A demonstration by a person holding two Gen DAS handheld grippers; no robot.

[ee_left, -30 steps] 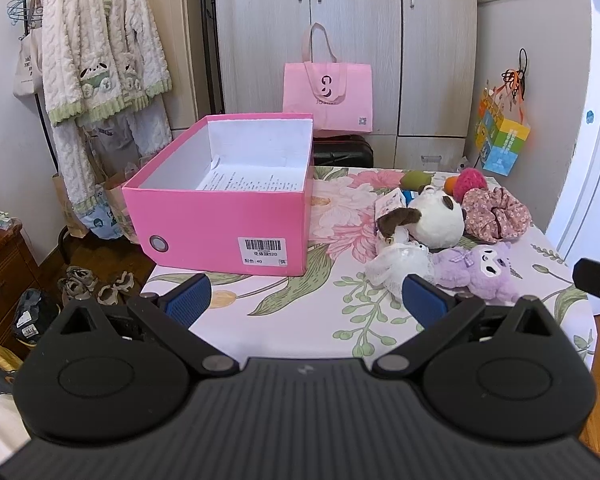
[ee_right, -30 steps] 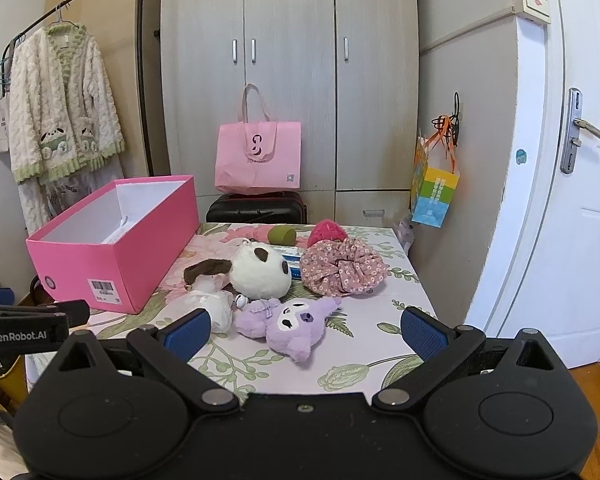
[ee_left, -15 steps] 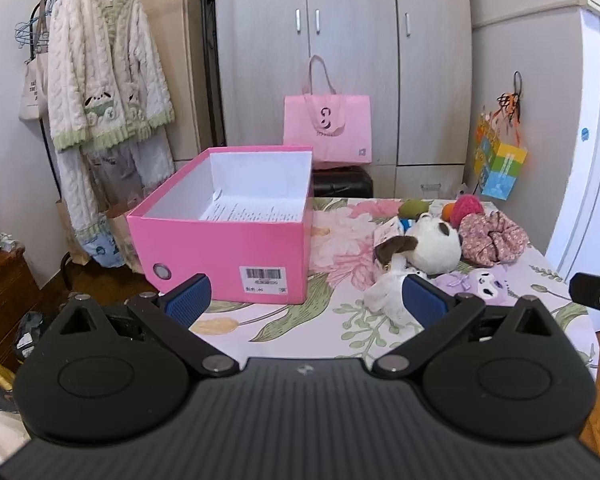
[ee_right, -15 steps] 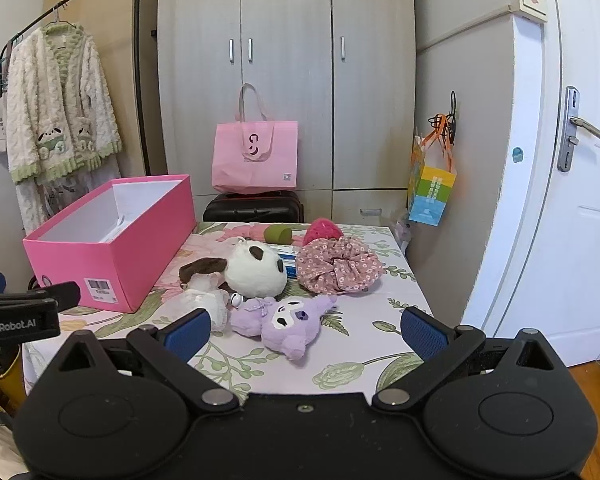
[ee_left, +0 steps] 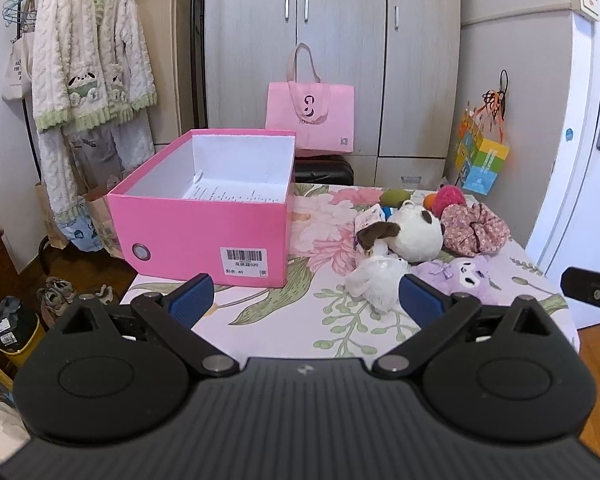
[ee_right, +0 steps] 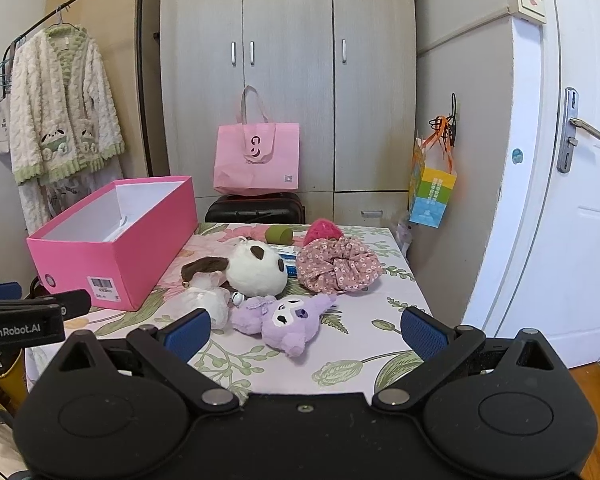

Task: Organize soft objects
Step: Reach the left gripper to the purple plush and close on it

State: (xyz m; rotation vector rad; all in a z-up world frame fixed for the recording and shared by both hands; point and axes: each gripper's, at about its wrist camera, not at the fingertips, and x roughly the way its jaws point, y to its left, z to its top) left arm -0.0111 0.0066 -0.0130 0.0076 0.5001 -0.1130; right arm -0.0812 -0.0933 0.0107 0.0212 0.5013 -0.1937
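Here, both tools, left (ee_left: pixel 303 300) and right (ee_right: pixel 305 328), are gaping wide, holding nothing. Plushies (ee_right: pixel 256 268) are lying beside the box (ee_left: pixel 220 224) on the worktop (ee_left: pixel 332 320), probably touching each other.

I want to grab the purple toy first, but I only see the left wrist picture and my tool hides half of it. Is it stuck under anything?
Observer: No. In the right wrist view the purple plush lies face up, with nothing on top of it.
Operator: Is the other tool holding something?
Observer: The right tool is open, with nothing between its fingers.
Operator: What's the blue bit by the panda ball?
Observer: A flat blue and white box, lying between the panda plush and the flowered scrunchie.
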